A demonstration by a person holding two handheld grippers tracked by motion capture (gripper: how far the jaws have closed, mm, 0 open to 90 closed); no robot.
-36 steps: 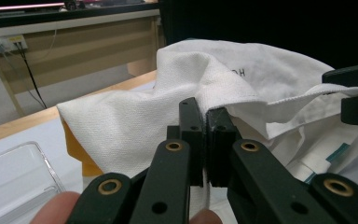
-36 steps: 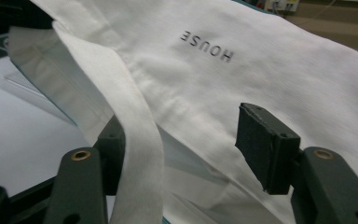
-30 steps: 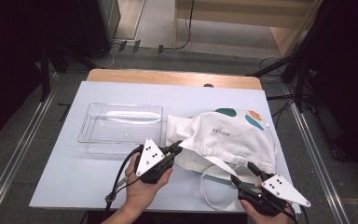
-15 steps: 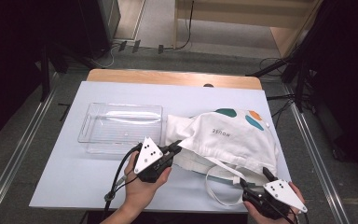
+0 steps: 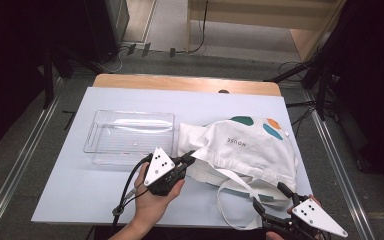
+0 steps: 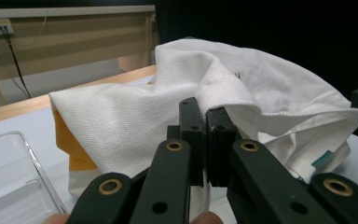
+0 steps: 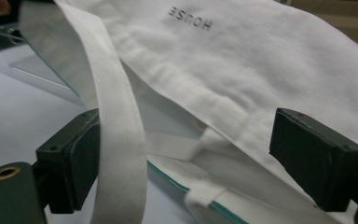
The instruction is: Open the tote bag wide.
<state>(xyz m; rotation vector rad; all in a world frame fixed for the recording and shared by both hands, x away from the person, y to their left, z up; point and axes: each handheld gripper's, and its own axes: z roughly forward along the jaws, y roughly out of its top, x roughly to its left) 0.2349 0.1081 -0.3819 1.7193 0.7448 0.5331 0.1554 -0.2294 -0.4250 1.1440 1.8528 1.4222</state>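
Left gripper (image 5: 189, 156) clamped on bag (image 5: 250, 150) rim; right gripper (image 5: 269, 196) nearer strap (image 7: 121, 140), jaws just opened, strap between them against one jaw.

A high view looks forward and down over the table (image 5: 70, 200); 2 gripper views sit close against the white bag (image 5: 250, 150)

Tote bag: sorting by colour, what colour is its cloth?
White, with teal and orange patches; the tote bag shows best in the high view.
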